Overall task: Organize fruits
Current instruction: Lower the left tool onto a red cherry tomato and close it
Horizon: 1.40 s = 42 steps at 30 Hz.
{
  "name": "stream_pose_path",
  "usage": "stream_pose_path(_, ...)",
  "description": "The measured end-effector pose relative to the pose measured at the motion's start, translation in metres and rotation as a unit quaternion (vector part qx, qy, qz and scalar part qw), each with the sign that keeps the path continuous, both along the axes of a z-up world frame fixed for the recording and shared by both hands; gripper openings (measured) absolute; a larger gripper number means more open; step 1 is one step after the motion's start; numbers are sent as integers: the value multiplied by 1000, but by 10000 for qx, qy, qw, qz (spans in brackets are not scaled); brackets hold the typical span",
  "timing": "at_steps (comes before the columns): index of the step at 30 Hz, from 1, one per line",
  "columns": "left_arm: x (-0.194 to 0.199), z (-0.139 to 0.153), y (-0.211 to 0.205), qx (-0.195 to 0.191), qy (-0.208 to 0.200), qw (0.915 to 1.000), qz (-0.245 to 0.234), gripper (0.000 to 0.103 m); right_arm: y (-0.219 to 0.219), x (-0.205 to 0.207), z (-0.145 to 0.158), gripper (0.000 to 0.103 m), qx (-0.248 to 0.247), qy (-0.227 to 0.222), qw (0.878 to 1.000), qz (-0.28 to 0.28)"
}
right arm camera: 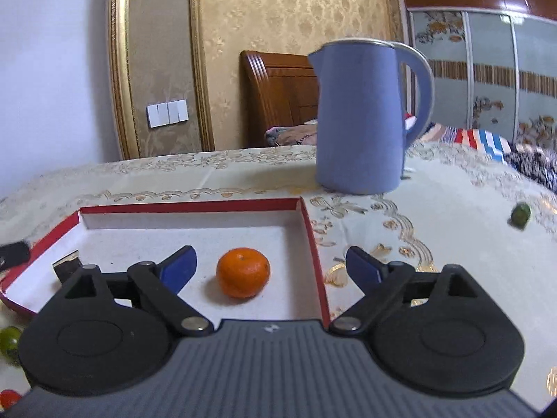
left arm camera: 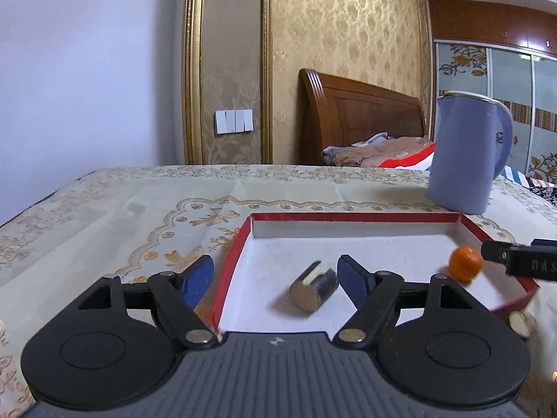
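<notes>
A shallow red-rimmed white tray point(left arm camera: 232, 261) point(right arm camera: 306, 216) lies on the table. A small orange point(right arm camera: 243, 272) rests inside it between my right gripper's point(right arm camera: 271, 268) open blue fingers point(right arm camera: 179, 267); it also shows in the left wrist view point(left arm camera: 465, 264) beside the right gripper's tip. A short dark cylindrical piece point(left arm camera: 312, 291) point(right arm camera: 67, 265) lies in the tray between my left gripper's point(left arm camera: 275, 277) open fingers point(left arm camera: 351, 277). A green fruit point(right arm camera: 520, 214) sits on the cloth at far right. Another green fruit point(right arm camera: 8, 342) and a red one point(right arm camera: 8, 397) lie at lower left.
A blue kettle point(left arm camera: 466, 153) point(right arm camera: 362, 115) stands behind the tray's far right corner. A patterned cream tablecloth point(left arm camera: 122, 216) covers the table. A small round tan thing point(left arm camera: 520, 324) lies outside the tray's right side. A bed and wardrobe stand beyond.
</notes>
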<state>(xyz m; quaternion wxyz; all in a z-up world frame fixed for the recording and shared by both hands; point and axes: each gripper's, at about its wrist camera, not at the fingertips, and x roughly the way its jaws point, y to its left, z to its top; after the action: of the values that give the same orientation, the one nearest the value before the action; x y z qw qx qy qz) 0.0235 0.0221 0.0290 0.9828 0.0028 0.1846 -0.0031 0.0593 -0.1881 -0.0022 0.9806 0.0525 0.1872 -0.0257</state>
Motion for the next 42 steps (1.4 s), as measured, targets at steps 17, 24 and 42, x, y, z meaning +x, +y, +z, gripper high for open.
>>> stream_pose_path(17,-57,-24,19,-649,590,9951,-467,78,-15,-24,-8,101,262,61,9992,-300)
stream_pose_path(24,-71,-27,9,-489,593,9944,-725,78,-39,-31,-17,103,937,139,9944,-474)
stream_pose_path(42,-59,-36,-19,106,1160,9898,-823,70,-43,-27,-21,103,1063,262,9926,-518)
